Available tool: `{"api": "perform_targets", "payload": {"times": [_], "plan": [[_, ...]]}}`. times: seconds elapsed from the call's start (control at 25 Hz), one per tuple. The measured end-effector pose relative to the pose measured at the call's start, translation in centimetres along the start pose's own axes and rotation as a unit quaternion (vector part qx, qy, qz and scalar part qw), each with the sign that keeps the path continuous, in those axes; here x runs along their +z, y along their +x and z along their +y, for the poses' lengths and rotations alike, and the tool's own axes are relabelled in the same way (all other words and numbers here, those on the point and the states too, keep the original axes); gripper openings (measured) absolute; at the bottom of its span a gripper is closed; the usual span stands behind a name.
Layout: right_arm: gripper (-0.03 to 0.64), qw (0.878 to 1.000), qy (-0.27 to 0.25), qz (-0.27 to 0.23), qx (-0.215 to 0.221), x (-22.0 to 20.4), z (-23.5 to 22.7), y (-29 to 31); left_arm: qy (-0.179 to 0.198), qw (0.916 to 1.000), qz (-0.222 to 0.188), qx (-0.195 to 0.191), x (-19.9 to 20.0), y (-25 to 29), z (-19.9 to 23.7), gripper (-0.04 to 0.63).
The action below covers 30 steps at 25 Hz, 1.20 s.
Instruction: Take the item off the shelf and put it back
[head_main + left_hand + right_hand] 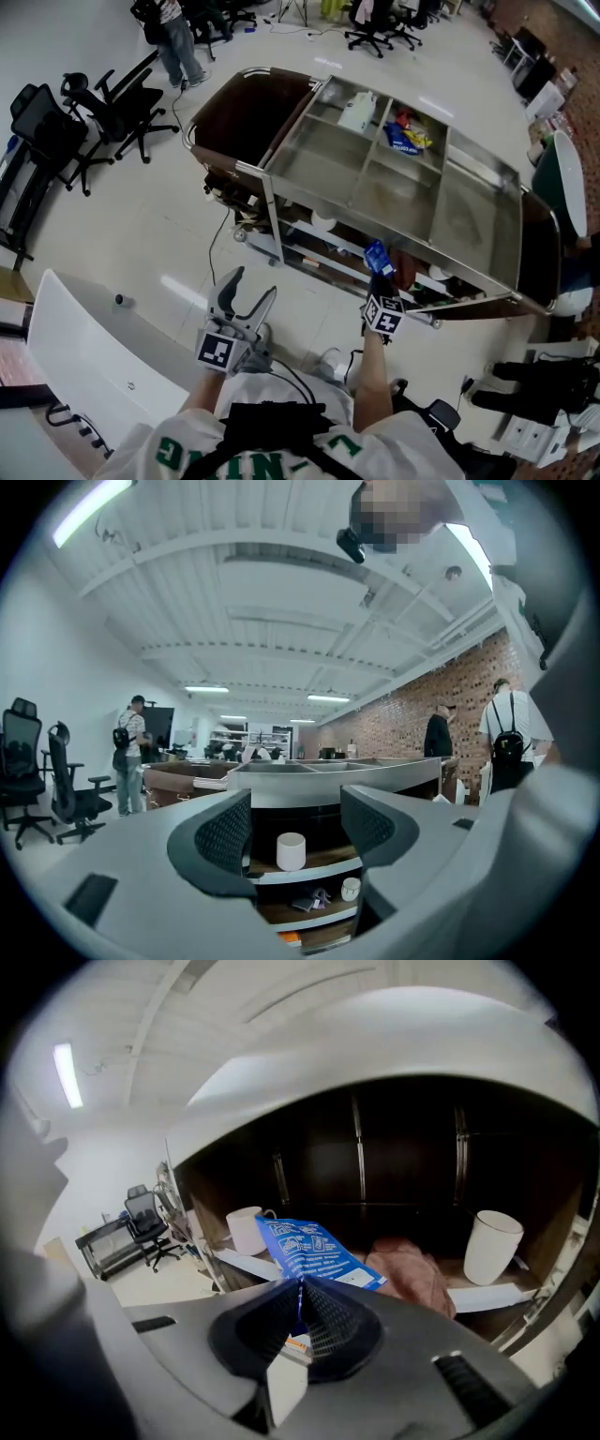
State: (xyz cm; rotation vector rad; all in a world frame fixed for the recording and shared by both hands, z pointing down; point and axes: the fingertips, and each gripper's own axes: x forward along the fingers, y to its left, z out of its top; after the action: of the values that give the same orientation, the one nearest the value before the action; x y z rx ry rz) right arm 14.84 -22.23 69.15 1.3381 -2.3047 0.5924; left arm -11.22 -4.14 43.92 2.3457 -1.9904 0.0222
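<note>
by the shelf point(476, 1297), right claw point(300, 1302) pinches blue packet point(314, 1249) (left claw point(295, 832) agape).

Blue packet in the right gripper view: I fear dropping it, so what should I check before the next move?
1. The right gripper is shut on the blue packet: ok.
2. Grip deep enough: not ok, only its edge looks pinched.
3. Packet clear of the pink cloth: cannot tell.
4. The white cup at the right stands upright: ok.
5. The left gripper is open, nothing between its jaws: ok.
</note>
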Motion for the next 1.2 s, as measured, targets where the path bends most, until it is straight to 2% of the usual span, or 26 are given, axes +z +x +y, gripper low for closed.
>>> {"api": "perform_targets", "payload": {"times": [0.16, 0.4, 0.56, 0.68, 0.84, 1.04, 1.2], "plan": [[0.035, 0.999, -0.046, -0.025, 0.006, 1.5, 1.8, -6.8, -0.002, 0.9996, -0.006, -0.027, -0.2, 1.3, -1.2, 0.287], [0.034, 0.992, -0.053, -0.11, 0.01, 6.2, 3.5, -16.0, 0.005, 0.9975, -0.032, -0.062, 1.1, 3.0, -2.8, 0.287], [0.034, 0.985, -0.069, -0.157, 0.034, 9.9, 4.4, -19.7, 0.016, 0.9951, -0.056, -0.08, 2.6, 3.7, -3.9, 0.287], [0.034, 0.981, -0.074, -0.178, 0.04, 11.8, 5.0, -22.2, 0.027, 0.9941, -0.057, -0.088, 2.9, 3.8, -4.7, 0.287], [0.034, 0.977, -0.057, -0.201, 0.044, 13.2, 5.6, -24.3, 0.004, 0.9932, -0.064, -0.097, 3.4, 3.9, -5.1, 0.273], [0.035, 0.976, -0.043, -0.207, 0.05, 13.0, 5.6, -24.9, 0.04, 0.9936, -0.051, -0.093, 3.0, 4.6, -5.6, 0.258], [0.035, 0.978, -0.035, -0.205, 0.029, 12.1, 4.2, -25.4, 0.061, 0.9894, -0.082, -0.103, 2.1, 4.6, -5.3, 0.256]]}}
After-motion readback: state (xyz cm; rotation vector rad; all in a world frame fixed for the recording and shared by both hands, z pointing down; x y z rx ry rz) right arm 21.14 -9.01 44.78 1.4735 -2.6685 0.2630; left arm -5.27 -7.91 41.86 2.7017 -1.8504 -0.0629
